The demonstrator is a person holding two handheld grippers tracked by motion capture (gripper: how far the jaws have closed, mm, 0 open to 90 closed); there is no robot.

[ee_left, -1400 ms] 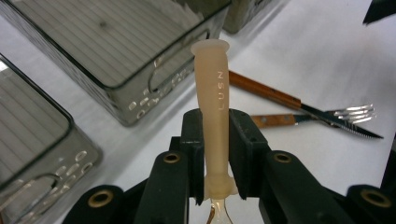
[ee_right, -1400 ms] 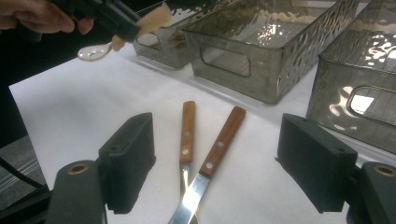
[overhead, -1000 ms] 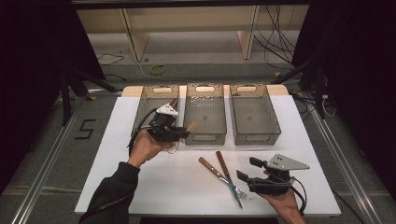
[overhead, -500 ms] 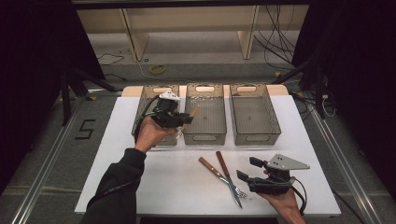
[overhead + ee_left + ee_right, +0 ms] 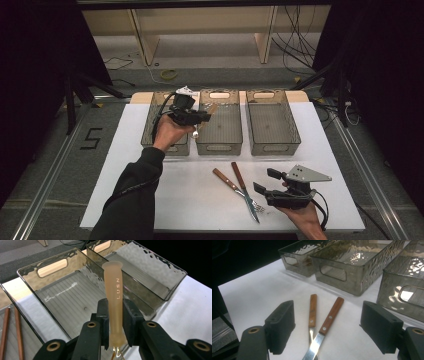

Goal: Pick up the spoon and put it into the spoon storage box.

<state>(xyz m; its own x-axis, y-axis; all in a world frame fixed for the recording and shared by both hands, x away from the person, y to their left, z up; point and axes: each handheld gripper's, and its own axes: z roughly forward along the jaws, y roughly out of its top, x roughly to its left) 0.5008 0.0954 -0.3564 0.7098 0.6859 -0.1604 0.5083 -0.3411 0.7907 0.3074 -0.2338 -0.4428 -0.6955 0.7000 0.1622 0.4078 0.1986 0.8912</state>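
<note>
My left gripper [image 5: 201,118] is shut on a utensil's pale tan handle [image 5: 113,290], marked LUSN, and holds it above the middle bin [image 5: 218,148]; the utensil's working end is hidden below the jaws. In the left gripper view [image 5: 115,305] the handle stands up between both pads over that bin [image 5: 62,297]. My right gripper [image 5: 265,181] rests open near the table's front right. Just ahead of it [image 5: 328,308] lie a wooden-handled fork [image 5: 312,307] and knife [image 5: 332,314], crossed at their metal ends. They show on the white table as fork [image 5: 224,179] and knife [image 5: 238,174].
Three smoked clear bins stand side by side at the back: left bin [image 5: 165,146], middle, and right bin [image 5: 274,147]. Two brown wooden handles [image 5: 10,332] lie in the left bin. The white table [image 5: 125,165] ends close before the right hand.
The left hand has carried the tan-handled utensil away from me, from the bins' near ends to farther back over them. The right gripper, fork and knife have not moved.
</note>
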